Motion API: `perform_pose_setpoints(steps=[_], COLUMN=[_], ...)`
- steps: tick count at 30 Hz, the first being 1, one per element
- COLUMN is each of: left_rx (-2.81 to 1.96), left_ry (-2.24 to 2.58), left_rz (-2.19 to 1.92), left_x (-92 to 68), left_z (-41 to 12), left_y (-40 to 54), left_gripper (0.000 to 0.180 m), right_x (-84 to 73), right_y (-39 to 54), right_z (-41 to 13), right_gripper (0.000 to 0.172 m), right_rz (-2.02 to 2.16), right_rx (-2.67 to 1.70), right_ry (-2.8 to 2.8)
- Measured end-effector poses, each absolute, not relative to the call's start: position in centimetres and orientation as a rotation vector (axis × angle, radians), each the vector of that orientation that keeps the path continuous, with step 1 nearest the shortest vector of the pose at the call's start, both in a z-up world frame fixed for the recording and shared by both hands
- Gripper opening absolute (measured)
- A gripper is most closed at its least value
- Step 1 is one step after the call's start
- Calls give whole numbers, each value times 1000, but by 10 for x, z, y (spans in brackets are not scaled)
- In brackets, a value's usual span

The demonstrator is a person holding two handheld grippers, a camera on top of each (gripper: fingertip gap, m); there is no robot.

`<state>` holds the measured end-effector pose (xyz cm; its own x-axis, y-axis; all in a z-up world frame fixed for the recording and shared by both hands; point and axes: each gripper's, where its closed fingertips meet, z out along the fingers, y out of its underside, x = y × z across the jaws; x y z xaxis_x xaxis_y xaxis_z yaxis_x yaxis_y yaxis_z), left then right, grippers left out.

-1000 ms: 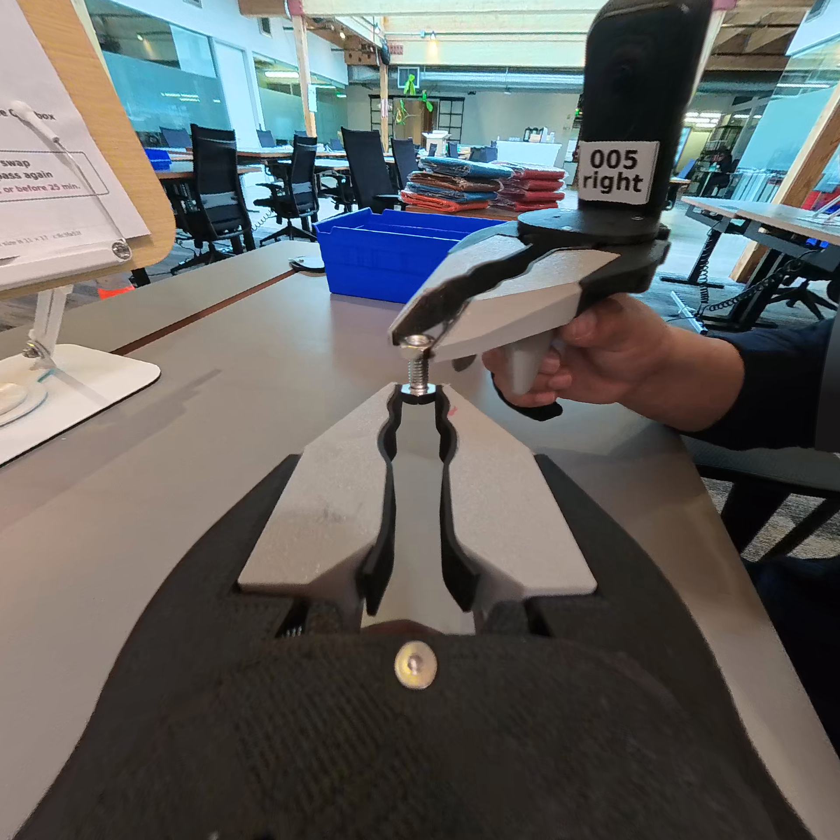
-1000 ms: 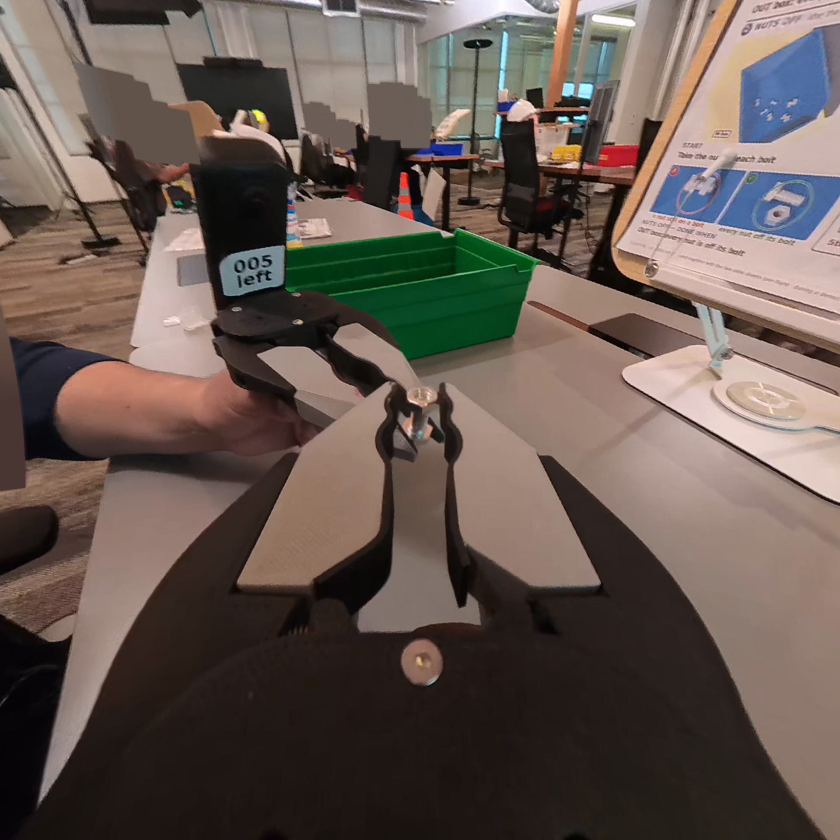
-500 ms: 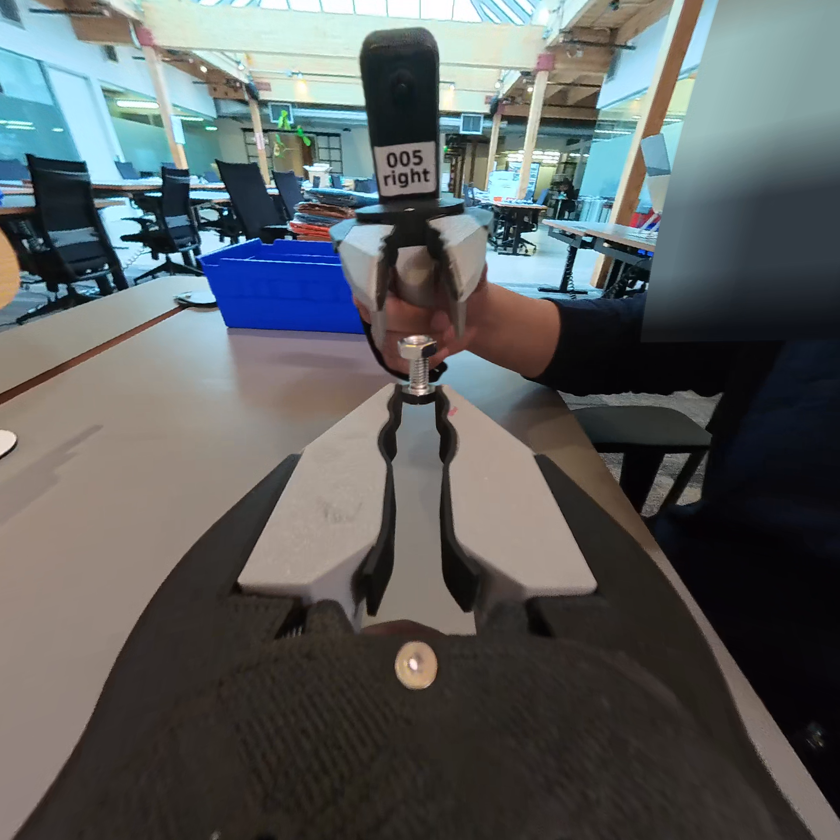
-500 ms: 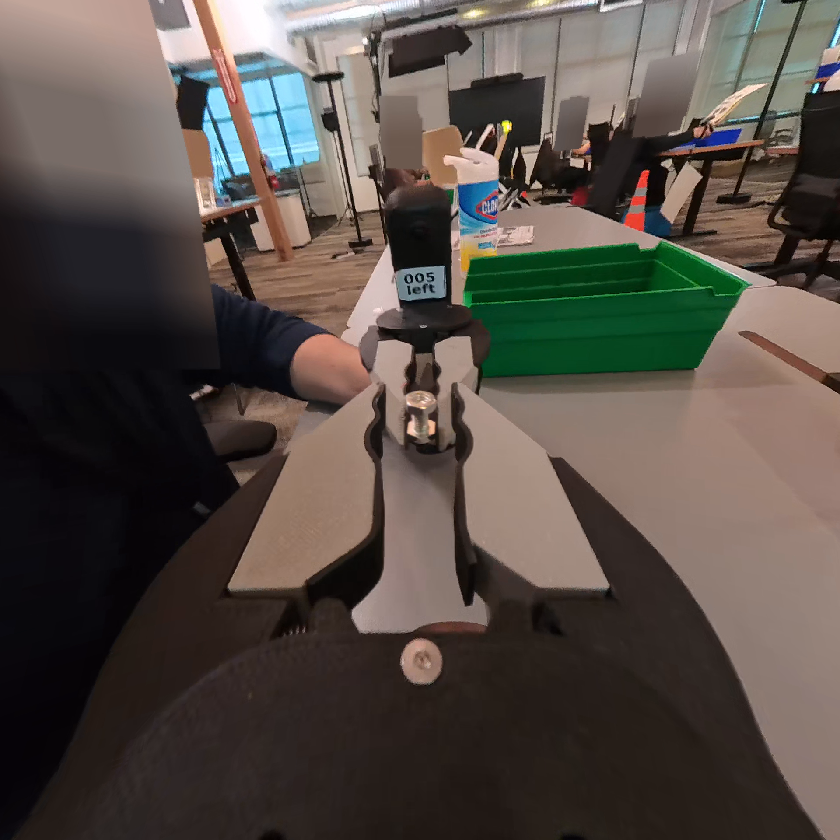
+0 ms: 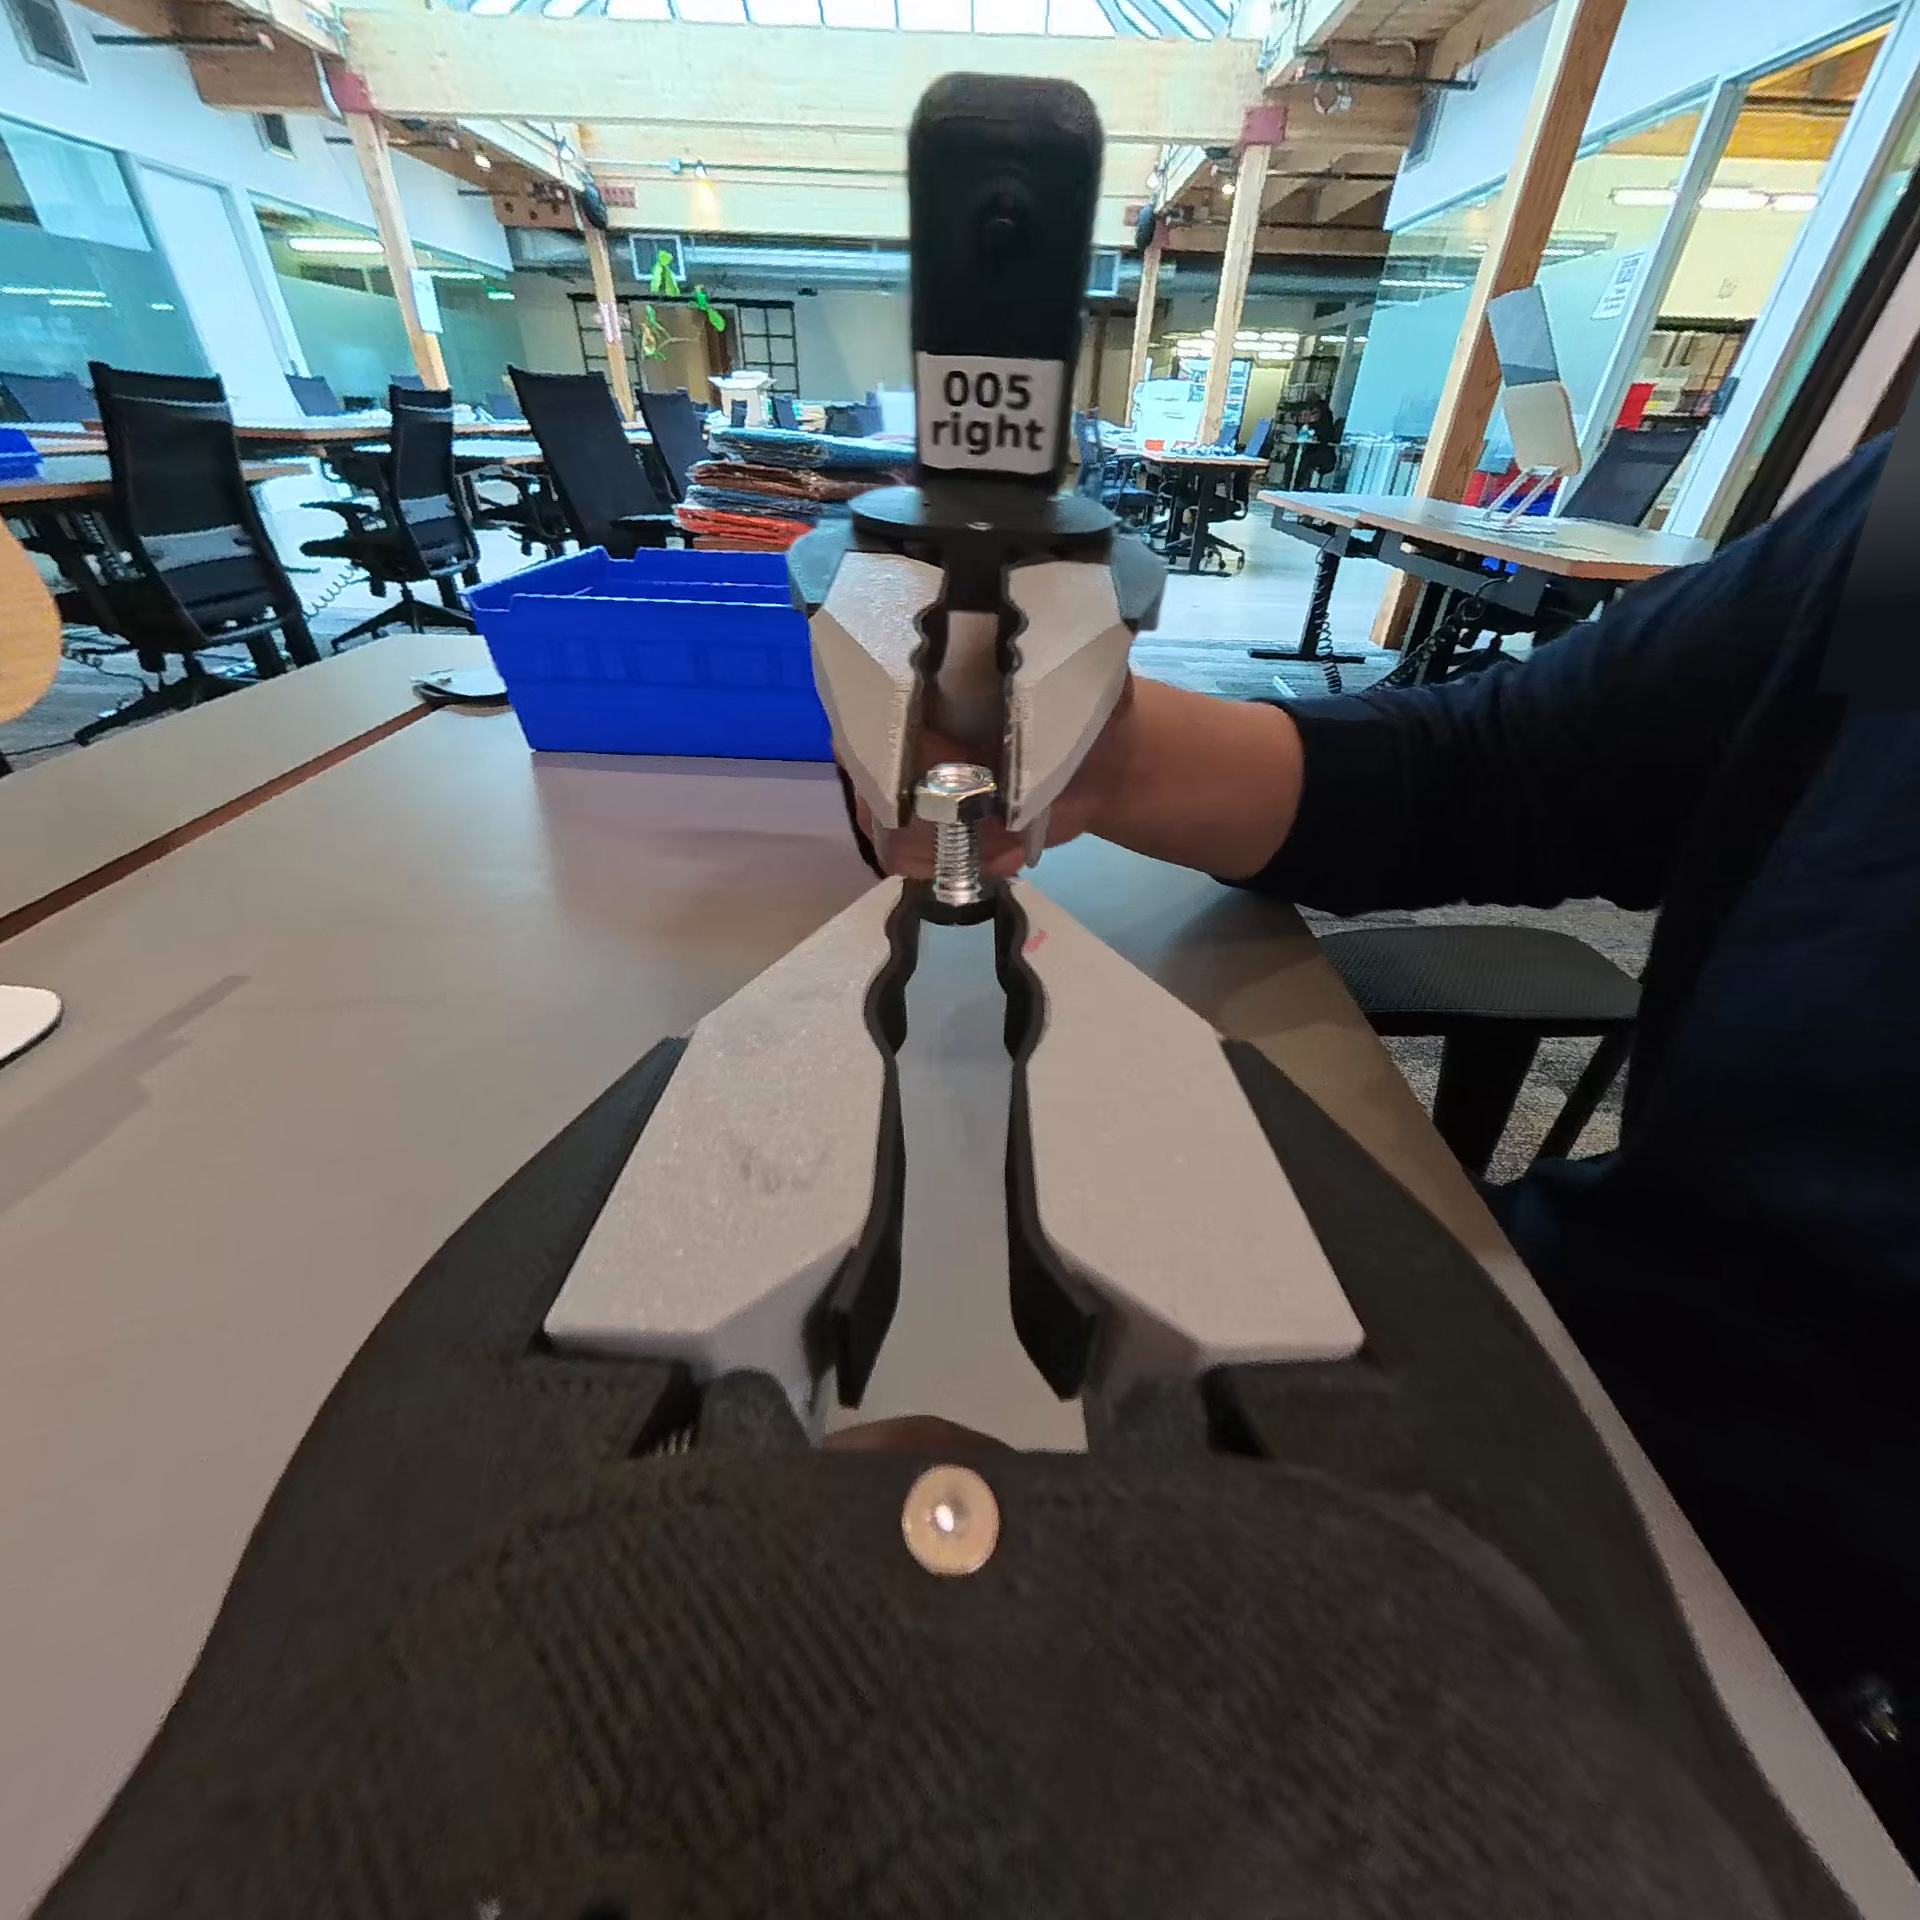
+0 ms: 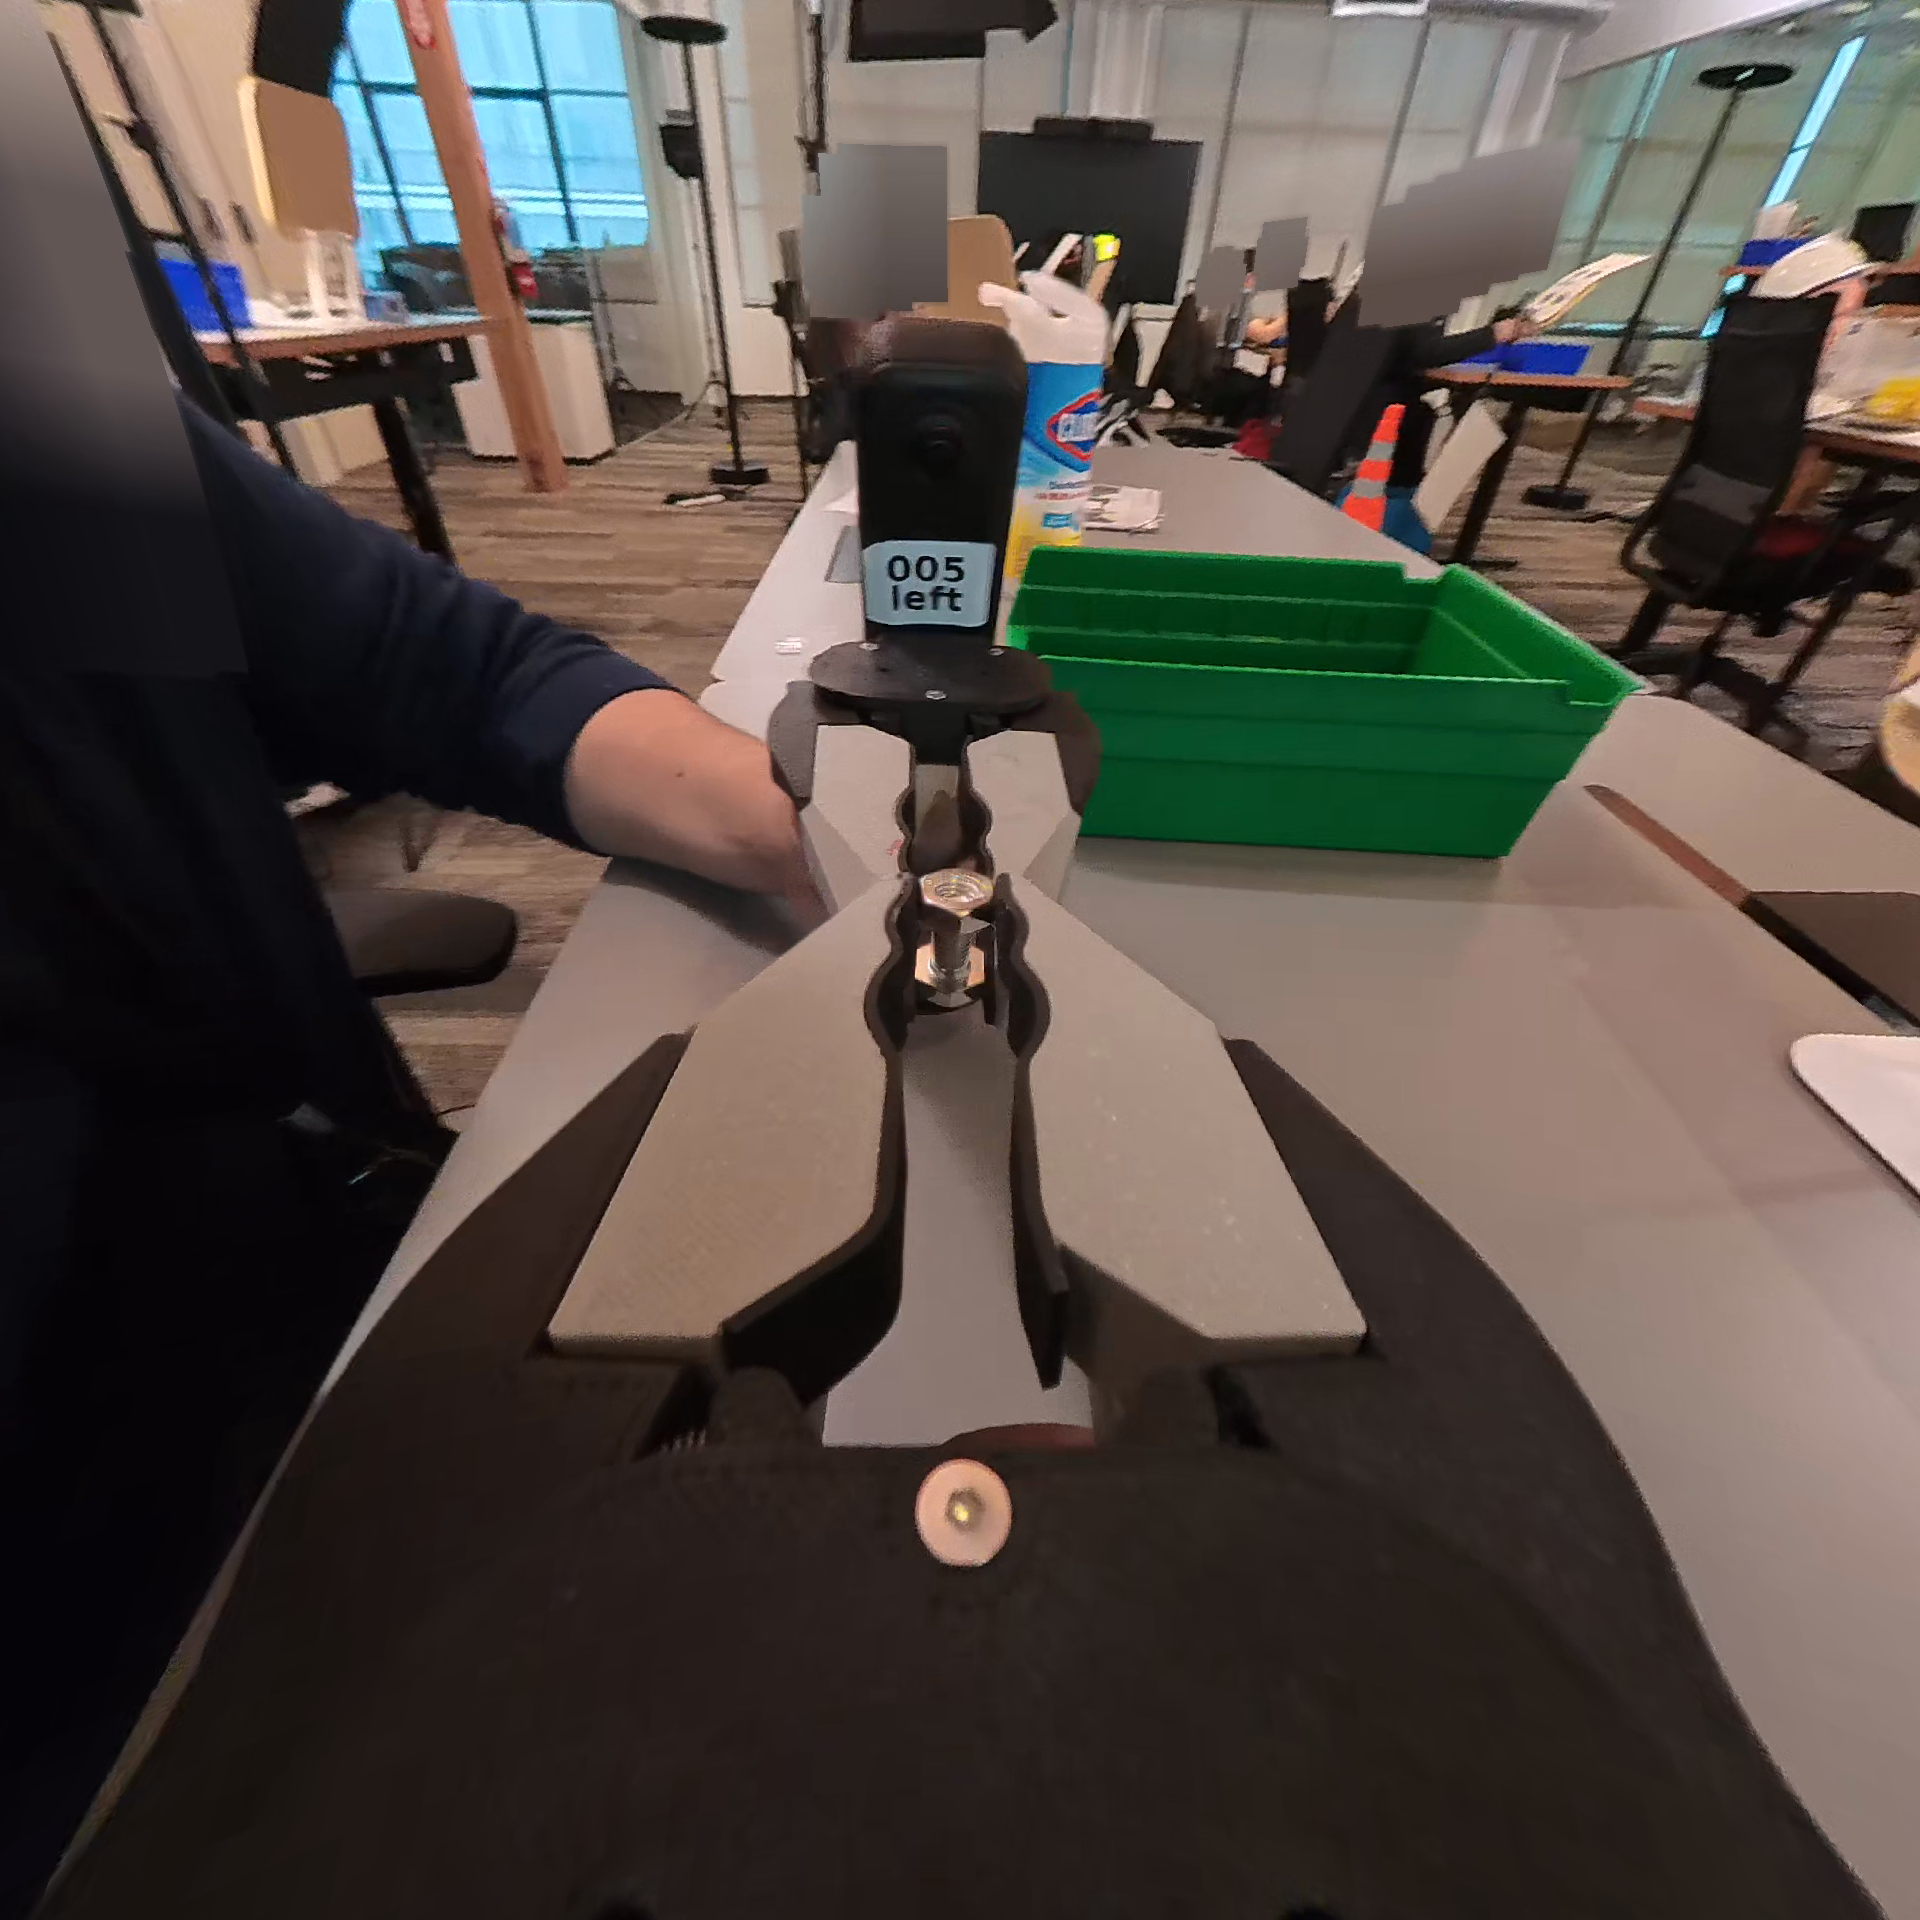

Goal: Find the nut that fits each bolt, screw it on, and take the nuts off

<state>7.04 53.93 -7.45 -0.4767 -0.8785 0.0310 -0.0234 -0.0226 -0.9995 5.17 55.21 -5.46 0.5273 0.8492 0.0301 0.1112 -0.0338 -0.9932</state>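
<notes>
Left hand-held gripper [image 5: 956,914] pinches the bolt [image 5: 958,857] head; right hand-held gripper [image 6: 951,914] squeezes the nut [image 6: 951,891], mid frame. Keep both straight & turn slow.

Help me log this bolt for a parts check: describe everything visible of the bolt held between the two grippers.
The bolt is bright silver metal with a threaded shank, standing upright above the grey table. The left gripper clamps its lower end. A silver hex nut sits at its top, pinched on two sides by the right gripper. From the right wrist view, a hexagonal part shows at the lower end. Nothing else touches it.
</notes>
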Motion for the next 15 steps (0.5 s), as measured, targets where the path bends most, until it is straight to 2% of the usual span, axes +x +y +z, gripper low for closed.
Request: perform_pose_setpoints(steps=[15], left_rx=[-1156], left_ry=[1448], left_rz=[-1418], left_x=[83], left_z=[-84], left_y=[568], left_gripper=[12], right_x=[68], right_y=[584], right_z=[-62], right_gripper=[11], right_rz=[451], right_rx=[-1561], right_ry=[-407])
